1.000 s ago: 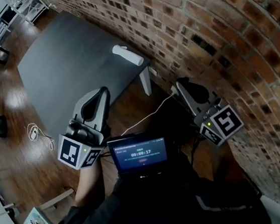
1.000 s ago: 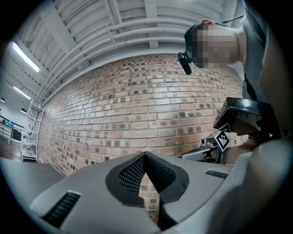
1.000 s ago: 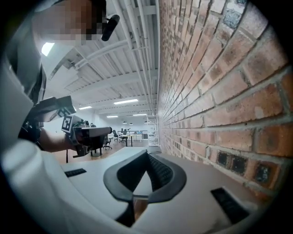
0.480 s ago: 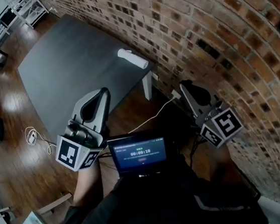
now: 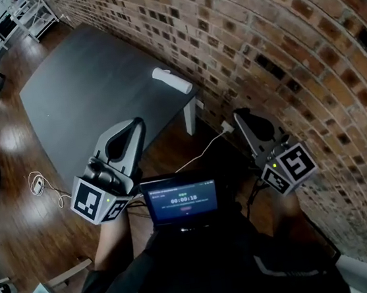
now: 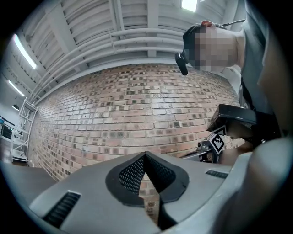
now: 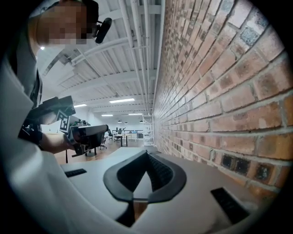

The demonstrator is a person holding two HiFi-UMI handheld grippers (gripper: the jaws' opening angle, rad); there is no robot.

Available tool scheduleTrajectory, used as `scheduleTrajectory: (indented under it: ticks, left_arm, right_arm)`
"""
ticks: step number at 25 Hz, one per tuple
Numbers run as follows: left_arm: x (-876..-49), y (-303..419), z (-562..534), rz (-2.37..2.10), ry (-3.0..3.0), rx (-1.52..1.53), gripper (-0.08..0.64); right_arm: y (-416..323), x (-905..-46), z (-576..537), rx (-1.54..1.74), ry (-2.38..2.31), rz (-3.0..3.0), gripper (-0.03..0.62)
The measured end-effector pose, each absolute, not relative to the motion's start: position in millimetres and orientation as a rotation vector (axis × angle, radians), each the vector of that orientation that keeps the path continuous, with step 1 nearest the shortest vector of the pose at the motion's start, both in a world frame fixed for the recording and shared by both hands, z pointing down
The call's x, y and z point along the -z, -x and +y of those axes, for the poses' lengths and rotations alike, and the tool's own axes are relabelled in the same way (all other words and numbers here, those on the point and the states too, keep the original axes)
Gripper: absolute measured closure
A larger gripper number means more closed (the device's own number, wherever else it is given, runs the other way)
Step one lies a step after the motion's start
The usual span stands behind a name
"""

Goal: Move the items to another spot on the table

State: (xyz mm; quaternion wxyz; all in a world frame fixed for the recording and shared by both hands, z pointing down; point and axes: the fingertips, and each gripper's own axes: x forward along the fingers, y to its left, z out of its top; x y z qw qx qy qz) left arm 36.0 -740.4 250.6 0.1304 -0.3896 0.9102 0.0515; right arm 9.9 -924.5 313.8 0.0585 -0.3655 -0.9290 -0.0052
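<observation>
Against a second ago, our whole head view has slid a little: the dark table (image 5: pixel 90 87) sits slightly higher and further left, and the coiled cable (image 5: pixel 39 185) on the floor has drifted toward the left edge, while nothing on the table has changed place. The brick wall (image 5: pixel 277 45) is rough, mottled red and brown with pale mortar lines, and the floor (image 5: pixel 11 150) is glossy brown wood planking. The table is a flat, matte, near-black slab on a white leg (image 5: pixel 192 116). The small screen (image 5: pixel 180 201) at our chest is a glowing dark rectangle. The left gripper (image 5: pixel 137 123) and the right gripper (image 5: pixel 239 116) are smooth grey plastic wedges, each with a black-and-white marker cube behind it, and they are still held off the table in front of us. In each gripper view the ribbed black pads (image 6: pixel 132 176) meet at the tips, so both jaws are pressed together with nothing between them. The white cylinder (image 5: pixel 172 81), smooth and rounded, lies on its side at the table corner nearest the wall, just above the leg, well apart from both grippers.
</observation>
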Motion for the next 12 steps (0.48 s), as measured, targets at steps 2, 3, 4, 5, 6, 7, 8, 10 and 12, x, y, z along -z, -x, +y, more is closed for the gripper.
scheduleTrajectory:
  ticks: [2,3,4,5,6,7,8,10,12]
  left_arm:
    - [-250.9,-37.1,-742.1,2.637,1.143,-0.152,0.567]
    - [-251.3,-37.1,-742.1,2.637,1.144,-0.154,0.566]
    - [-251.8,-37.0,-741.4,2.639,1.144,-0.156,0.567]
    - [-252.5,-36.8,-740.1,2.642,1.143,-0.156,0.567]
    - [-253.1,-36.6,-738.6,2.644,1.140,-0.157,0.568]
    - [-253.6,-36.3,-737.1,2.646,1.138,-0.157,0.566]
    - [-254.0,-36.0,-735.6,2.647,1.136,-0.158,0.567]
    - [-255.1,-36.0,-731.8,2.653,1.131,-0.159,0.566]
    - [-256.8,-36.9,-727.2,2.661,1.122,-0.162,0.566]
  right_arm:
    - [-9.9,-314.6,-925.7,0.030,1.094,-2.815,0.591]
    - [-9.3,-313.9,-925.9,0.034,1.090,-2.817,0.591]
    - [-8.7,-312.8,-925.4,0.036,1.091,-2.819,0.591]
    - [-8.2,-311.5,-924.3,0.035,1.095,-2.820,0.591]
    - [-8.1,-310.3,-922.8,0.031,1.101,-2.821,0.591]
    - [-8.5,-309.0,-921.1,0.027,1.107,-2.821,0.591]
    - [-9.2,-307.9,-919.0,0.027,1.111,-2.822,0.591]
    - [-11.3,-306.6,-913.3,0.038,1.116,-2.821,0.591]
    - [-13.6,-306.9,-906.4,0.052,1.122,-2.815,0.591]
